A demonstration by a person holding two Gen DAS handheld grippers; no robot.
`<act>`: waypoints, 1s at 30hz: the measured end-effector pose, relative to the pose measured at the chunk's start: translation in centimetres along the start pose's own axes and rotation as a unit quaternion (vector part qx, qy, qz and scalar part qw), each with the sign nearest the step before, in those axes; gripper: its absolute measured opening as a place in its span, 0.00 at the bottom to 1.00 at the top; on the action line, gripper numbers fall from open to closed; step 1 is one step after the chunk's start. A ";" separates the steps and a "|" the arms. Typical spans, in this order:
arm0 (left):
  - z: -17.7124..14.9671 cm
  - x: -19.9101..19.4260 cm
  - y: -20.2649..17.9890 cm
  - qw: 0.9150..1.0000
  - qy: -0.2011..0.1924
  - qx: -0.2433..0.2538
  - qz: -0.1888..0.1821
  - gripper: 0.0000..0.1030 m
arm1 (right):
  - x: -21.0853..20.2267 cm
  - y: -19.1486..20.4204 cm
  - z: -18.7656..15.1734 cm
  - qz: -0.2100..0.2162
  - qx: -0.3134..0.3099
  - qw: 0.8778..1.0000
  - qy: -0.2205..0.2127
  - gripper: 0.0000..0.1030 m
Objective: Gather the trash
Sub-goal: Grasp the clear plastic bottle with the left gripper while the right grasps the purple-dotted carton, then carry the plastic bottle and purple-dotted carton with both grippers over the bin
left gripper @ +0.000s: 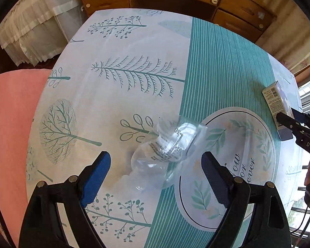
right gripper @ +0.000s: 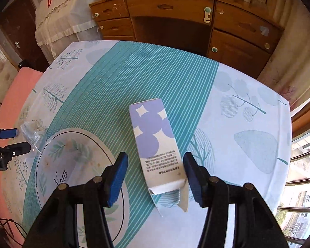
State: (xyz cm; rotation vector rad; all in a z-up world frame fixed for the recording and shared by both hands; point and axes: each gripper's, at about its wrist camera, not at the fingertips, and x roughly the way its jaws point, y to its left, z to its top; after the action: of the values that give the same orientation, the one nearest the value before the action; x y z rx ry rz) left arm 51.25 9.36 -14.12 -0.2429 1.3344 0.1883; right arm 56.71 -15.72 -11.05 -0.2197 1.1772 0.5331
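Left wrist view: the left gripper (left gripper: 156,177) hangs over the table with its blue-padded jaws spread wide, grasping nothing. Between and just ahead of them lies a crumpled clear plastic wrapper with printed measuring marks (left gripper: 169,150), resting on the tablecloth where the white tree print meets the teal stripes (left gripper: 227,62).

From the right wrist camera, the right gripper (right gripper: 155,177) is likewise released, its jaws straddling the near, torn-open end of a flattened white carton with purple circles and small printed text (right gripper: 153,142). The right-hand pad looks to be at or just beside the carton's edge; I cannot tell whether it touches.

Beyond the round table stands a wooden desk with drawers (right gripper: 175,16).

By my reading, collection has barely begun: both pieces of trash lie ungrasped on the table, and no bin shows in either view.
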 end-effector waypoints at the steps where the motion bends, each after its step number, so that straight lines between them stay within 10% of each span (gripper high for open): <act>1: 0.1 0.2 0.0 1.000 0.002 -0.002 -0.001 0.86 | 0.2 0.1 -0.1 0.003 0.000 1.000 0.001 0.54; 6: 0.6 1.3 -0.3 1.000 0.013 -0.018 -0.009 0.65 | 0.5 0.2 -0.9 0.009 -0.011 1.000 -0.002 0.35; 30: -6.7 -7.8 -3.0 0.997 -0.061 0.028 -0.048 0.62 | -7.8 5.5 -8.1 0.041 0.022 0.999 -0.020 0.35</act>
State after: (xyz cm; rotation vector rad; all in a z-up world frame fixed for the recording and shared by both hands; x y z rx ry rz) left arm 44.02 4.61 -7.78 -0.2440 1.2031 0.0840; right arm 45.10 -16.69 -6.33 -0.1226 1.1625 0.5798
